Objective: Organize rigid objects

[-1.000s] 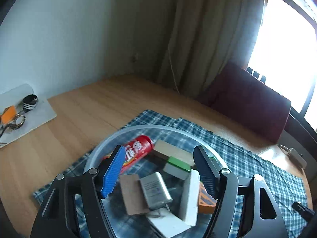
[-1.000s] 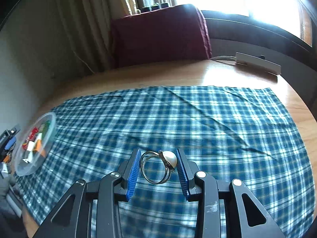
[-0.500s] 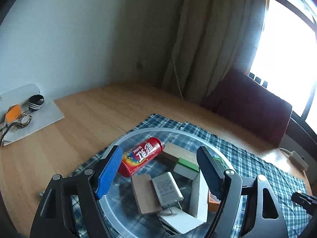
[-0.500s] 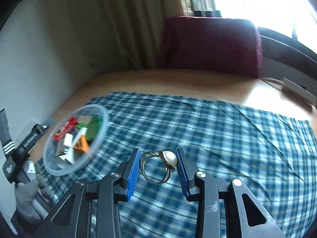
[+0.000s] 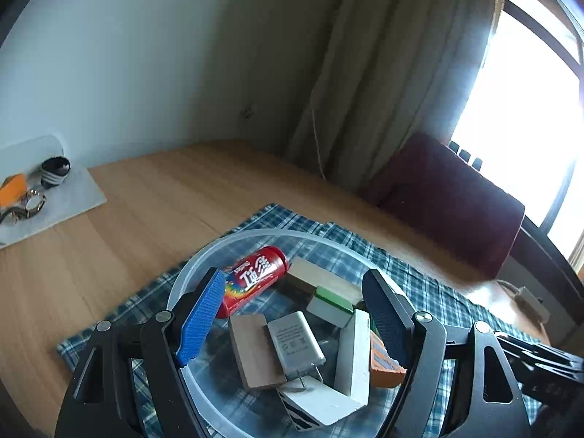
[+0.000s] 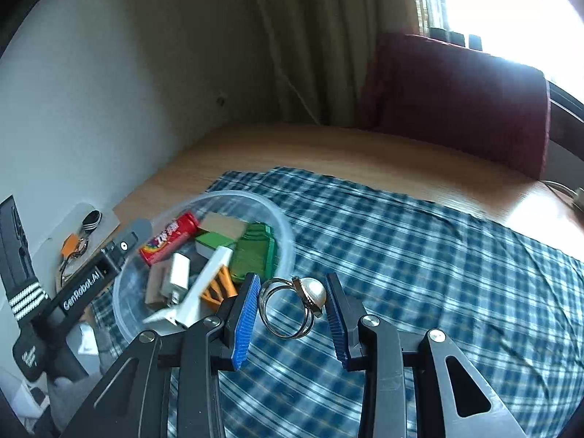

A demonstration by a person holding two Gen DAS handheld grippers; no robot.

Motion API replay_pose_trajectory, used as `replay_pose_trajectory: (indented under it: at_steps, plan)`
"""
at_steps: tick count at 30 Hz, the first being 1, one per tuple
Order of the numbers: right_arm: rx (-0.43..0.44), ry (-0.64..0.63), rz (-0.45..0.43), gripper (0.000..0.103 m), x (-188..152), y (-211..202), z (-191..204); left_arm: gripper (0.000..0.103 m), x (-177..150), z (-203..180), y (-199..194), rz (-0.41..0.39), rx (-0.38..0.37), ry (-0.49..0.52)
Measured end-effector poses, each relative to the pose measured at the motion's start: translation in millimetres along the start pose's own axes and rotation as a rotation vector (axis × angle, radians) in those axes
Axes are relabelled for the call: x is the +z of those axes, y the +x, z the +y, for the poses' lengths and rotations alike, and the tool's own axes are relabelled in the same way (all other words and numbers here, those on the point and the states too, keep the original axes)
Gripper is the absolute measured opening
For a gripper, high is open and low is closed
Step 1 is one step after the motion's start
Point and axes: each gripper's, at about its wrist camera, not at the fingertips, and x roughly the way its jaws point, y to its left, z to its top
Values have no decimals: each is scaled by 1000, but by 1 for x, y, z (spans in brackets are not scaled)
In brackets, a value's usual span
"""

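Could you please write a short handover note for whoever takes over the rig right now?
Right gripper: shut on the pearl ring, held above the checked cloth beside the clear bowl.
Left gripper: jaws open, empty, over the bowl.
Done: red candy tube, white charger, blocks and other pieces lie in the bowl.
Left: carry the ring over the bowl and release it.

We take this for a home: ahead of the gripper hang long beige curtains (image 5: 383, 73) beside a bright window (image 5: 529, 109), a dark red cushioned seat back (image 6: 456, 91) (perhaps a sofa) behind the wooden desk (image 5: 164, 200) with its checked cloth (image 6: 401, 237).
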Motion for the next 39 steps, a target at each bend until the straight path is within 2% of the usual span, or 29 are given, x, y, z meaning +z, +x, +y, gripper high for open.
replay_pose_trajectory:
  at_steps: [4,8,10,11,12,17,29,31,33,39]
  plan:
    - [22,-13,5,38,8,13,15,79,0,3,1,3,1,-20]
    - [48,-38,4,38,13,25,28,83,0,6,2,8,-3,-34]
    - [48,-38,2,48,14,30,30,84,0,7,3,13,-2,-39]
    - [42,-33,-1,58,13,32,29,88,0,7,4,18,1,-42]
    - [37,-29,-2,59,13,32,28,90,-1,8,5,21,4,-43]
    - [14,-21,-3,60,9,30,22,94,-1,8,6,19,20,-44]
    - [-12,39,14,67,-2,27,8,94,-2,2,7,27,41,-13]
    - [-18,41,11,72,-3,26,8,94,-2,2,6,23,42,-10]
    - [-25,35,1,82,-6,23,8,94,-2,1,6,21,44,-6]
    - [-43,19,-19,93,-13,17,13,94,-2,-2,4,12,53,9]
